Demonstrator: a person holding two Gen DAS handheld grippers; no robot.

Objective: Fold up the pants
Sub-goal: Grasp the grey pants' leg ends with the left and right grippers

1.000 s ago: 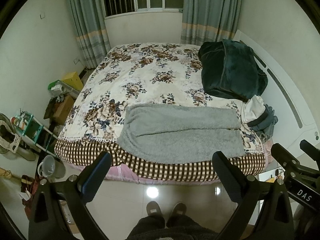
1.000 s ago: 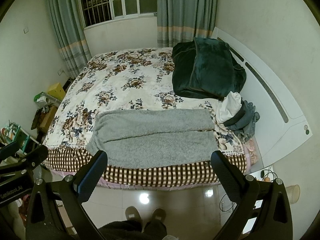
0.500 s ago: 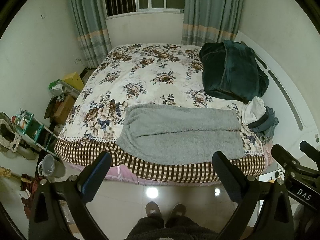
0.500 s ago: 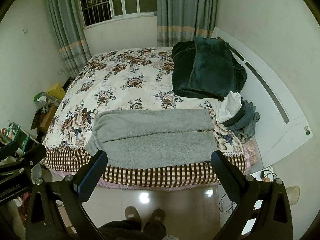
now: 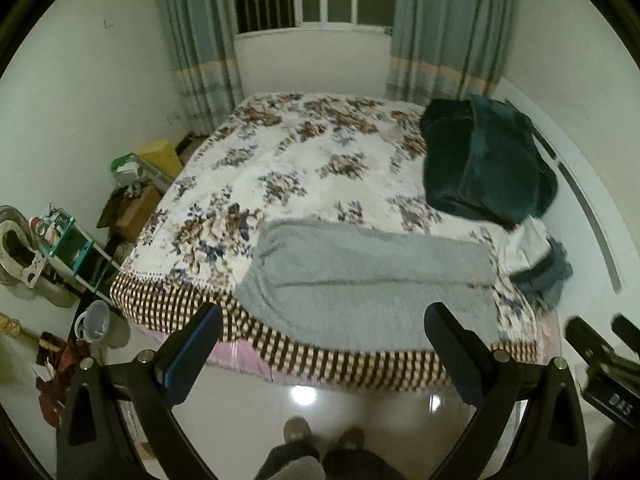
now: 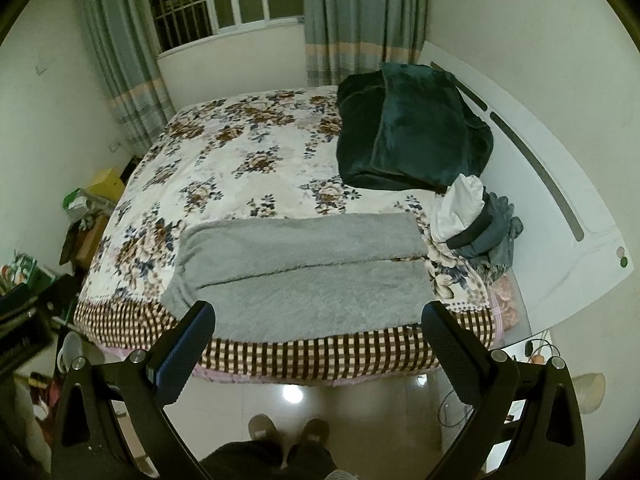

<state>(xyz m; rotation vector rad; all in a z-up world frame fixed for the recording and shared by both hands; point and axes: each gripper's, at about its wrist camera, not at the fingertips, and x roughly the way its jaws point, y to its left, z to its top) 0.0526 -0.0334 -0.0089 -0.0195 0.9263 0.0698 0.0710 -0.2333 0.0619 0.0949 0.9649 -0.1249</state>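
Plainly, both tools — left tool [image 5: 322, 328], right tool [image 6: 318, 326] — gape wide, empty, short of the pants [image 6: 304, 272].

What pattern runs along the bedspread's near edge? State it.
Brown-and-cream check along the bedspread's near edge, below the floral part; clearest in the right wrist view.

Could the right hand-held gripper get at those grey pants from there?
Probably yes: the right hand-held gripper is open, and the grey pants lie flat at the bed's near edge with nothing between.
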